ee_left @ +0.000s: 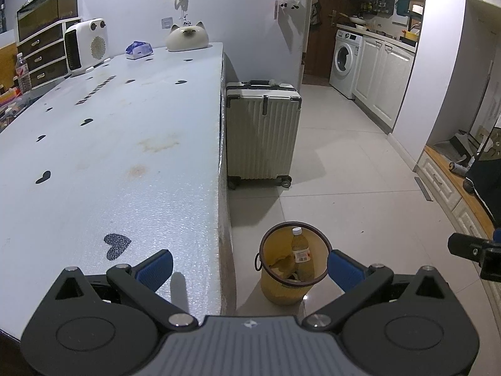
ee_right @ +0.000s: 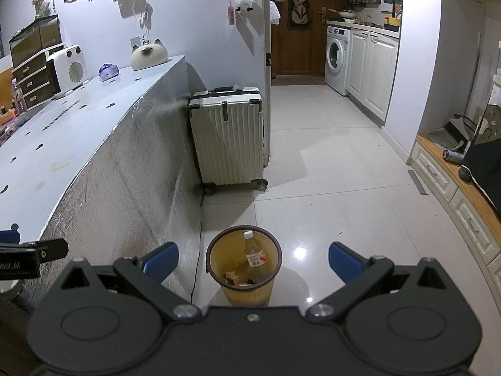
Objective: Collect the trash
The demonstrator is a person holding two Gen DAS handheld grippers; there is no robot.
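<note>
A yellow waste bin (ee_left: 283,291) with a dark rim stands on the tiled floor beside the table's end; it also shows in the right wrist view (ee_right: 247,293). Inside it a clear plastic bottle (ee_left: 301,250) with a white cap leans upright, also seen from the right wrist (ee_right: 255,258), with brown scraps (ee_right: 233,277) under it. My left gripper (ee_left: 250,266) is open and empty, above the table's corner and the bin. My right gripper (ee_right: 253,258) is open and empty, above the bin.
A long pale table (ee_left: 109,156) with black heart marks fills the left. On its far end are a white heater (ee_left: 86,45), a tissue pack (ee_left: 139,49) and a cat-shaped ornament (ee_left: 187,37). A white suitcase (ee_left: 263,131) stands behind the bin. A kitchen with a washing machine (ee_left: 344,59) lies beyond.
</note>
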